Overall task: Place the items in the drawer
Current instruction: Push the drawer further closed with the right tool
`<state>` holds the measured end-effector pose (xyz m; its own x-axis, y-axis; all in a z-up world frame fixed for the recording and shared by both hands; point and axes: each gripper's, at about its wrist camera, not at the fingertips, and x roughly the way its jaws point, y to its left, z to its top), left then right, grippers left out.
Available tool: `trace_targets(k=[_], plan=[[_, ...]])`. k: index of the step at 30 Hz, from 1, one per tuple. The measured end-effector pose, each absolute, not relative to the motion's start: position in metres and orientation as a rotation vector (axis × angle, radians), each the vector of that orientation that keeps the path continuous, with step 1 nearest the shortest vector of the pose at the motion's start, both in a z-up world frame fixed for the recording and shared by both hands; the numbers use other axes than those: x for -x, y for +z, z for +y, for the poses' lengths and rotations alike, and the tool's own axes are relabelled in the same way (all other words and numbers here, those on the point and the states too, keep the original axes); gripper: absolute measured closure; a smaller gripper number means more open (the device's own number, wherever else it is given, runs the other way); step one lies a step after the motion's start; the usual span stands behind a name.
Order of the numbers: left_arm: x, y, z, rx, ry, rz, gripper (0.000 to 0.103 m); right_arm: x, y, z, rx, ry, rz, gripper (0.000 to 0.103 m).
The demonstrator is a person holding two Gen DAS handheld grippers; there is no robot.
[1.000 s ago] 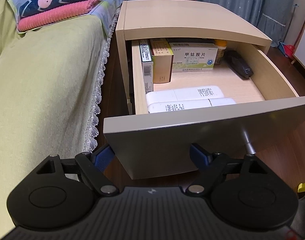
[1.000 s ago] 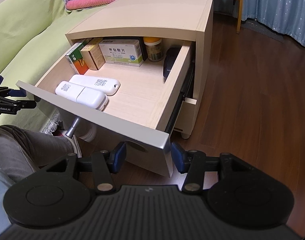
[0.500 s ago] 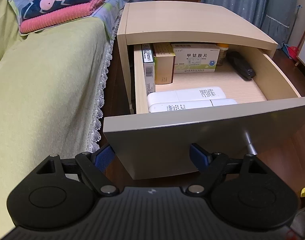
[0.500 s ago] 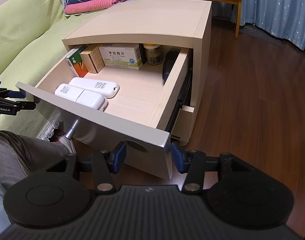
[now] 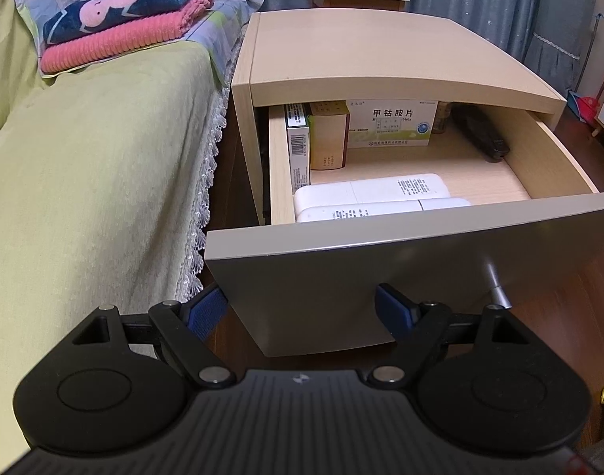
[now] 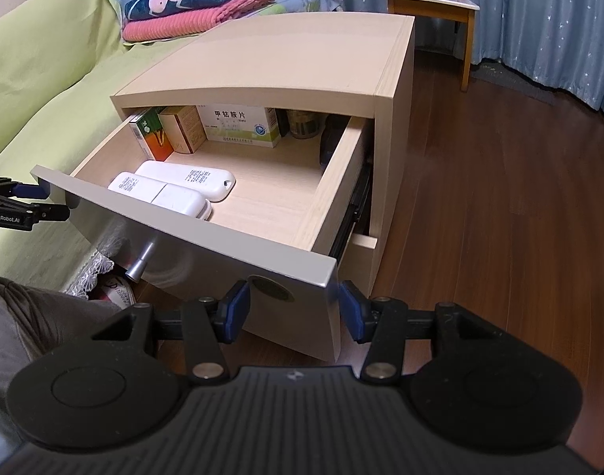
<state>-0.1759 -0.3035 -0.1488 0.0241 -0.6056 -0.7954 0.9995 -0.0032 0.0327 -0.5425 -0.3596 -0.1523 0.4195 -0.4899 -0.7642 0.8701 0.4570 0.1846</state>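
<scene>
The drawer (image 5: 381,273) is pulled out of a light wooden nightstand (image 5: 373,59). It has a grey, slightly curved front panel with a metal knob (image 6: 140,261) and pale wood walls and floor.

Inside, two white remote controls (image 6: 171,190) lie side by side, touching each other, near the front panel. At the back stands a row of boxes: a green and white box (image 6: 153,138) against the wall of the drawer on the bed side, a tan box (image 6: 185,128) just beside it, then a wide white and green medicine box (image 6: 240,124) with printed characters. Next to this one is a small jar (image 6: 304,122), partly hidden under the nightstand top. A dark object (image 5: 480,134) leans on the other side wall; what it is cannot be told.

In the left wrist view the left tool (image 5: 302,310) is released, its blue pads wide apart and empty. It hangs in front of the lower part of the front panel, so the drawer is at 12 o'clock from it and the remotes are just behind the panel.

In the right wrist view the right tool (image 6: 294,308) is released too, with nothing between the pads. The near corner of the front panel lies between the two fingers in the picture, but contact cannot be told. The remotes are at about 11 o'clock from this tool, the boxes farther at 12 o'clock.

The bed (image 5: 96,166) with a green cover stands beside the nightstand, at 9 o'clock, and folded blankets (image 5: 124,27) lie on it.
</scene>
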Motion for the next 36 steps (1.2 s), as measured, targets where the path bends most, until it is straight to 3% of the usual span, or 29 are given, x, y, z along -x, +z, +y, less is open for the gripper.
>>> trace_targets(k=[28,32,36], plan=[[0.180,-0.150,-0.318,-0.724,-1.422,0.699,0.021,0.537,-0.155,-0.386,-0.623,-0.979,0.665,0.058],[0.180,-0.152,-0.313,-0.715,-1.366,0.756,0.021,0.535,-0.154,-0.379,-0.667,-1.012,0.657,0.056],[0.186,-0.153,-0.302,-0.697,-1.319,0.814,0.019,0.527,-0.164,-0.364,-0.747,-1.000,0.669,0.046]])
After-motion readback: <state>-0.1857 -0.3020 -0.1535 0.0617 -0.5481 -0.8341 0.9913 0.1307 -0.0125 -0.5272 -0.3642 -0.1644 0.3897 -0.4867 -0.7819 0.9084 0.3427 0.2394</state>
